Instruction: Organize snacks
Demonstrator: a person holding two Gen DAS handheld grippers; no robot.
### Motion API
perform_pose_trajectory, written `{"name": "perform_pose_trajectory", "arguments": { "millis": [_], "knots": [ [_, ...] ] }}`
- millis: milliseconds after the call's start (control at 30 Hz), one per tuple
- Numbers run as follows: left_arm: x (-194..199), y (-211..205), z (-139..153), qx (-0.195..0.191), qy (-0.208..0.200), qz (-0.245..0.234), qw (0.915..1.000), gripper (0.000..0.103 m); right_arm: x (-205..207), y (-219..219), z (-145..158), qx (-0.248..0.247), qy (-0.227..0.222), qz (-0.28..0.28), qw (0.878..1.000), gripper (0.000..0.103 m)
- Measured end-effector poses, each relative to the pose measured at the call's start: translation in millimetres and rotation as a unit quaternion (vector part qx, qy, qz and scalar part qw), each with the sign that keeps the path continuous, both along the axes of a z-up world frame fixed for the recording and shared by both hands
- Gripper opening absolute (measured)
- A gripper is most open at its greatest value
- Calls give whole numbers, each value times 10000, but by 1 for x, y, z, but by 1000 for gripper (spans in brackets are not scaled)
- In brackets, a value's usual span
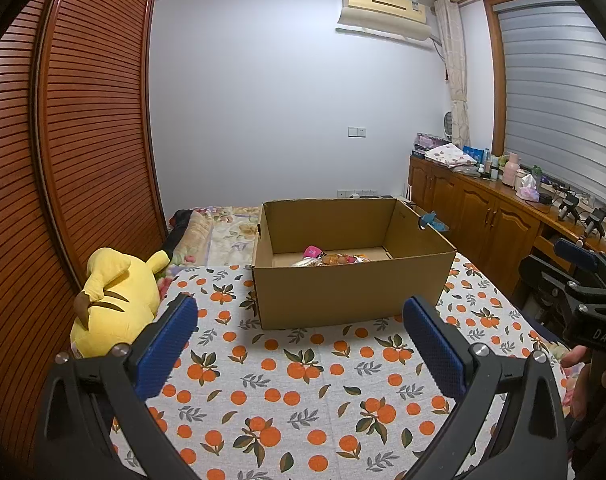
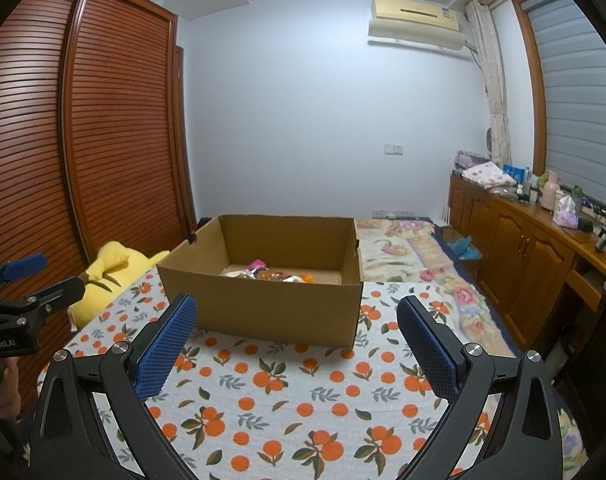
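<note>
An open cardboard box stands on the orange-print cloth; it also shows in the right wrist view. Several snack packets lie on its floor, a pink one among them, and they also show in the right wrist view. My left gripper is open and empty, in front of the box above the cloth. My right gripper is open and empty, also short of the box. Each gripper shows at the edge of the other's view.
A yellow plush toy lies left of the box by the louvred wardrobe. A floral blanket covers the bed behind. A wooden sideboard with bottles and clutter runs along the right wall.
</note>
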State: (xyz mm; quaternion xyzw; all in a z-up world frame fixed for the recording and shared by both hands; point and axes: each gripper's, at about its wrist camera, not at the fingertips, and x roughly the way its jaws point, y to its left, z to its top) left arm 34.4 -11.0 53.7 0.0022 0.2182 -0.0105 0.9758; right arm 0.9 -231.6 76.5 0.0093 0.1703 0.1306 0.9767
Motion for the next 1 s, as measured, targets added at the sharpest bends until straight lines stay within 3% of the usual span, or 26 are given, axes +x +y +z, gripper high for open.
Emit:
{"name": "perform_pose_trajectory", "arguments": {
  "millis": [1000],
  "knots": [
    [1,-1,-1,11,18,17,10000,103,0,-1,-2,16,17,14,10000,102]
  ]
}}
